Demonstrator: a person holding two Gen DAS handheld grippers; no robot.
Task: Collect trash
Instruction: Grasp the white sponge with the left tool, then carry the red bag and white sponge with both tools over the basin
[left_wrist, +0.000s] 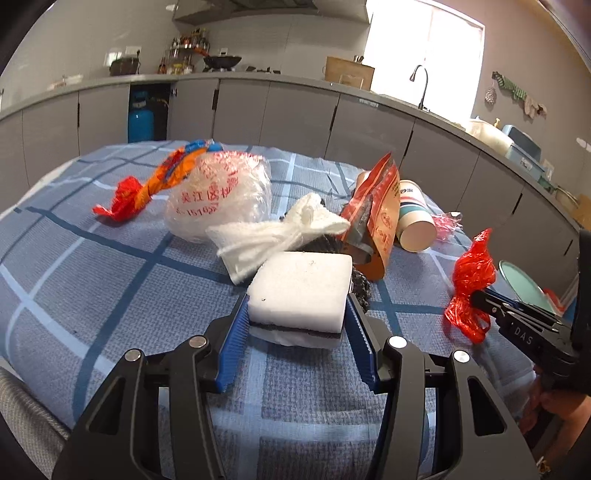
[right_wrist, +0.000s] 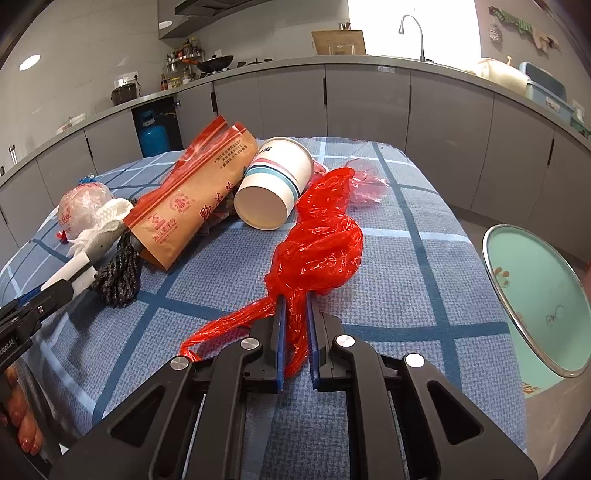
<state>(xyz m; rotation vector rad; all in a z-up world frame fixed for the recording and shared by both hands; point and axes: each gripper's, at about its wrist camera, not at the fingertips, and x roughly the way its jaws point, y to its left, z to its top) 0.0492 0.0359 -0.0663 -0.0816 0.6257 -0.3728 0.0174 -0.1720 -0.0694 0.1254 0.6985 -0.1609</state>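
Your left gripper (left_wrist: 297, 310) has its blue pads pressed on either side of a white foam block (left_wrist: 301, 291) — the block sits between the fingers, its dark lower layer showing just above the checked blue cloth of the desk (left_wrist: 110, 280). The block lies near the front of the desk, just in front of a crumpled white cloth (left_wrist: 273, 232) and touching a dark knitted bundle (left_wrist: 360, 286) on its right side.

Your right gripper (right_wrist: 295, 332) is narrowed to a slim gap and pinches a red plastic bag (right_wrist: 317, 240) — the twisted neck of the bag runs down between the pads, while the puffed body lies on the desk ahead of the fingertips and a tail trails off to the left. In the left wrist view, that same red bag stands bunched at the gripper's tip near the desk's right edge.

Behind it, a paper cup (right_wrist: 273, 184) lies on its side with the open mouth facing you, resting against a brown and red paper pouch (right_wrist: 192, 206). A thin pink wrapper (right_wrist: 365, 184) lies just beyond the red bag. Farther left sit a clear bag with red print (left_wrist: 221, 192) and an orange snack wrapper (left_wrist: 162, 177) with a red end.

A round teal bin (right_wrist: 535, 295) stands off the desk's right edge, below its level.
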